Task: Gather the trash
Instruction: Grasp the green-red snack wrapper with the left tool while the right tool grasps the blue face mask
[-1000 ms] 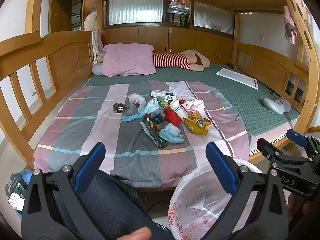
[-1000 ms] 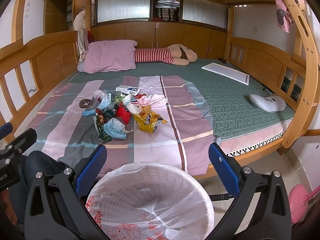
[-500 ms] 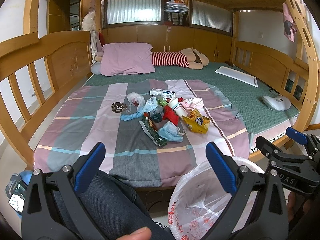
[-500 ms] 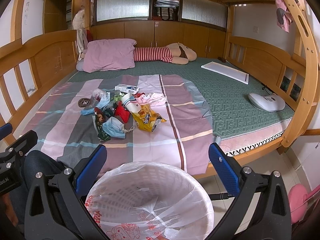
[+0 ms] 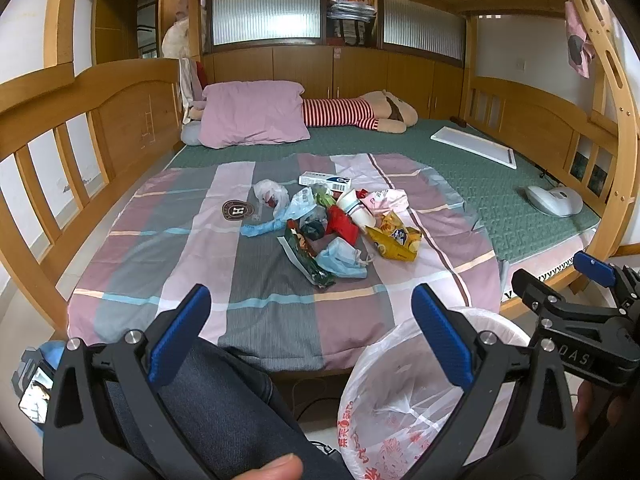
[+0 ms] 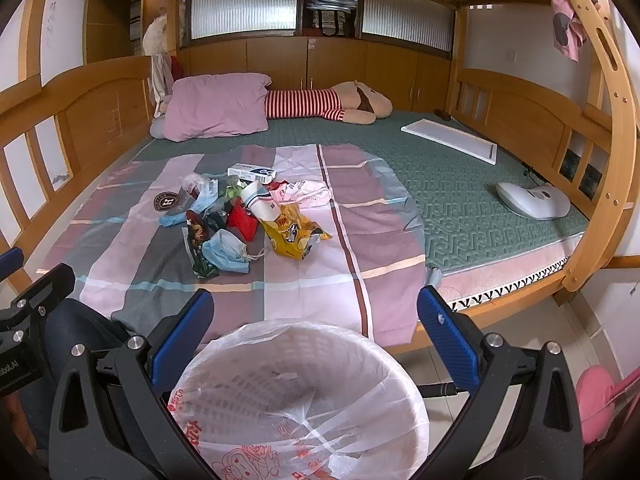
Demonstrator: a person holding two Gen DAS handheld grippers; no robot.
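Note:
A pile of trash lies on the striped blanket [image 5: 168, 248]: a yellow snack bag [image 5: 394, 238], a blue face mask [image 5: 342, 258], a green wrapper [image 5: 306, 258], a paper cup [image 5: 356, 208], a white box [image 5: 325, 180] and a white plastic bag [image 5: 272, 194]. The yellow bag [image 6: 294, 234] and the mask [image 6: 224, 254] also show in the right wrist view. A white bin with a plastic liner [image 6: 304, 396] stands on the floor at the bed's foot. My left gripper [image 5: 310, 336] is open and empty, well short of the pile. My right gripper [image 6: 314, 336] is open and empty above the bin.
A pink pillow [image 5: 252, 118] and a striped plush toy [image 5: 360, 112] lie at the bed's head. A white board [image 5: 474, 146] and a white device [image 5: 554, 200] rest on the green mat. Wooden rails [image 5: 52, 152] enclose the bed. My knee [image 5: 224, 400] is below the left gripper.
Both grippers have drifted slightly forward toward the bed. Both stay open and empty.

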